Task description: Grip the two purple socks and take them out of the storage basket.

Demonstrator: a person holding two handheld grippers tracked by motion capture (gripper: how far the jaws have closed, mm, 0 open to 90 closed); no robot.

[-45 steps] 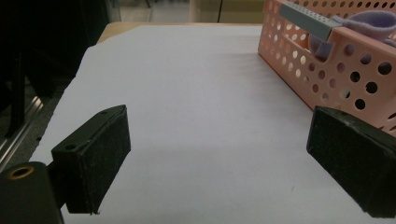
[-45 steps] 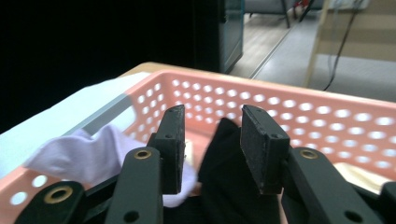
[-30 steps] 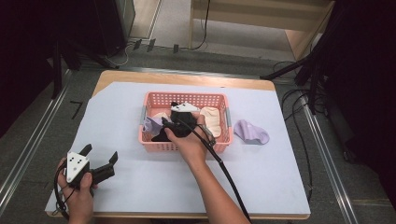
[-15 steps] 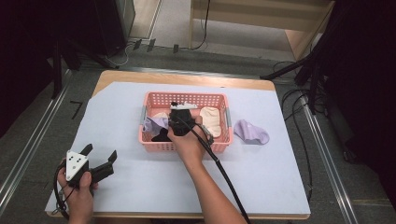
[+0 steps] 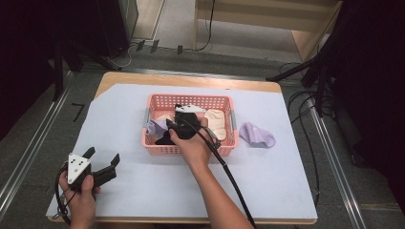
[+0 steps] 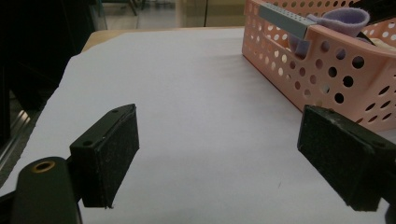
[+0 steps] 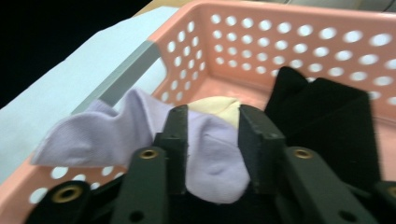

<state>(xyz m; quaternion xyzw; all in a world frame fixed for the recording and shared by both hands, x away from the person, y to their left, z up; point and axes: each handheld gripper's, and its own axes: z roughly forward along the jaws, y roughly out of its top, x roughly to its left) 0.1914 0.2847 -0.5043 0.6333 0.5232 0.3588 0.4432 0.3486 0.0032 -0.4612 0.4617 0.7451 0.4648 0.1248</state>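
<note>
Lavender sock (image 7: 205,154) sits in the pink perforated basket (image 5: 227,145), at its left end, one end draped over the grey-handled left rim. Right gripper (image 7: 212,123) has its jaws closed onto the sock's middle; fabric bulges out below the pads in the right gripper view. In the high view the sock (image 5: 156,127) shows just left of the right hand (image 5: 191,143), which reaches into the basket from the near side, cable trailing back along the forearm.

Also in the basket: a black sock (image 7: 322,121) to the right of the jaws, lying against the far wall, and a cream sock (image 7: 215,105) partly hidden behind the lavender one. From above, cream fabric (image 5: 216,121) takes up the basket's right half.

Second lavender sock (image 5: 257,134) lies on the white sheet (image 5: 143,186) just right of the basket, outside it.

Left gripper (image 6: 219,158) has jaws wide apart, nothing between them, low over the sheet near the table's front-left corner, well apart from the basket. Left hand (image 5: 81,200) holds it, grey plate on top. Left gripper view looks across bare sheet toward the basket's (image 6: 327,70) left end, lavender fabric (image 6: 341,21) hanging over its rim.
</note>
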